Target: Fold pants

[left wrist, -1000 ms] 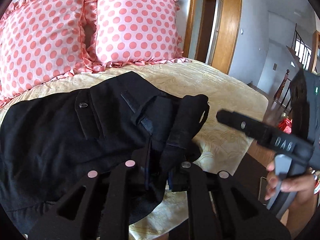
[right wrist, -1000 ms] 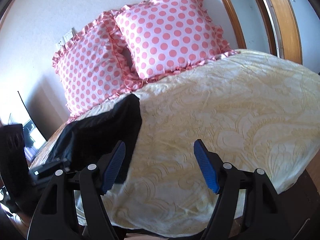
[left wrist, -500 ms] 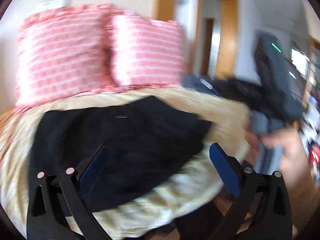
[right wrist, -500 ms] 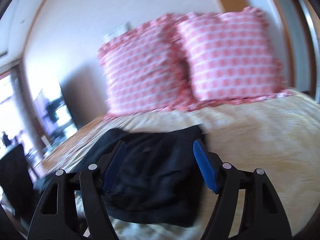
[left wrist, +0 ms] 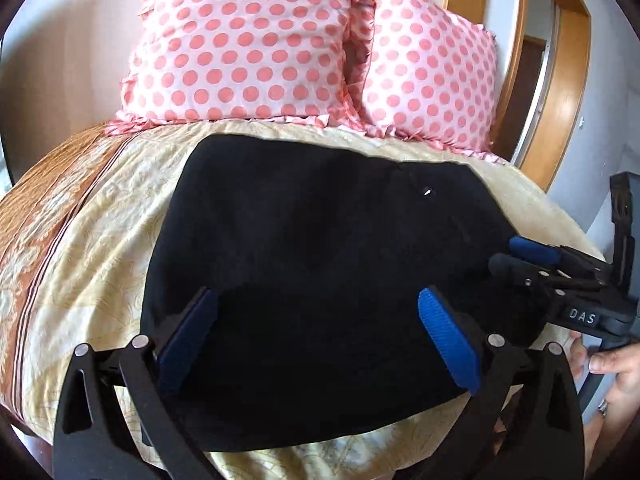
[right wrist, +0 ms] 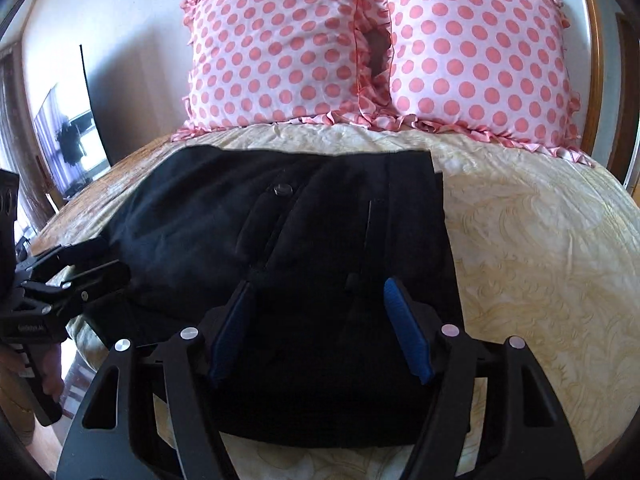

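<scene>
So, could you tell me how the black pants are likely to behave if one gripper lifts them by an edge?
The black pants would probably sag and partly unfold: they lie in soft layers moulded to the bedspread. They look fairly light. The cloth seems matte, so the open right gripper should hold without slipping.

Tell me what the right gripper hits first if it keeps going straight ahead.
Most likely the black pants: the open right gripper points low across them. Beyond lie the bedspread and the pillows. Its height above the cloth is unclear.
</scene>
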Motion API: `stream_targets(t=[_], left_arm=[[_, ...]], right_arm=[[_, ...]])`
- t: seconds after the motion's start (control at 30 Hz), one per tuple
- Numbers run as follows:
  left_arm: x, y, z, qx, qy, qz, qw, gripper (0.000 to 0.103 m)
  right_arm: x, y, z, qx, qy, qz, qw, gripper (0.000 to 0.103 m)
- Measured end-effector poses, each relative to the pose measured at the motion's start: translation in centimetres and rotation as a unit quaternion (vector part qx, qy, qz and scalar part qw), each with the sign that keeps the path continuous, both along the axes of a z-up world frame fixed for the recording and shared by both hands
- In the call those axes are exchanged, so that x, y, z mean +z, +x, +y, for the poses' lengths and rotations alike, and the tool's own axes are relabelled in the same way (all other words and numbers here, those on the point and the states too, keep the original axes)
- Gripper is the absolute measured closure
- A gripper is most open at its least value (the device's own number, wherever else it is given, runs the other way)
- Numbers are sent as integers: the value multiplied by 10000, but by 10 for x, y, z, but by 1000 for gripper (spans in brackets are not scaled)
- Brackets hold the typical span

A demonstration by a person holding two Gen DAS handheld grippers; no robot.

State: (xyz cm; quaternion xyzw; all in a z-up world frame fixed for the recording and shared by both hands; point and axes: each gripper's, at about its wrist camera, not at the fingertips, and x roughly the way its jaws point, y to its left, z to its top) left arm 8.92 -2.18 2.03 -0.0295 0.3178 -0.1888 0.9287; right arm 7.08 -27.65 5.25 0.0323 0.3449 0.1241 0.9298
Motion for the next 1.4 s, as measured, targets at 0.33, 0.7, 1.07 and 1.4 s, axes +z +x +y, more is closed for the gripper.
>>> stream_targets(t=[0.33, 0.7, 1.07, 1.4], left_arm=[[30, 100, 8, -207, -860, 1172, 9892, 2], [18, 101, 11, -300, -674, 1406, 9873, 2], [31, 80, 54, -89, -868, 1201, 9889, 2], [17, 84, 62, 1, -963, 1448, 9848, 2]], right_arm=[[24, 66, -10, 145, 502, 334, 9981, 34], [10, 65, -21, 73, 672, 686, 9953, 36], [-4, 105, -98, -413, 1836, 1465, 9711, 39], [-15, 125, -82, -167, 1436, 1624, 9761, 51]])
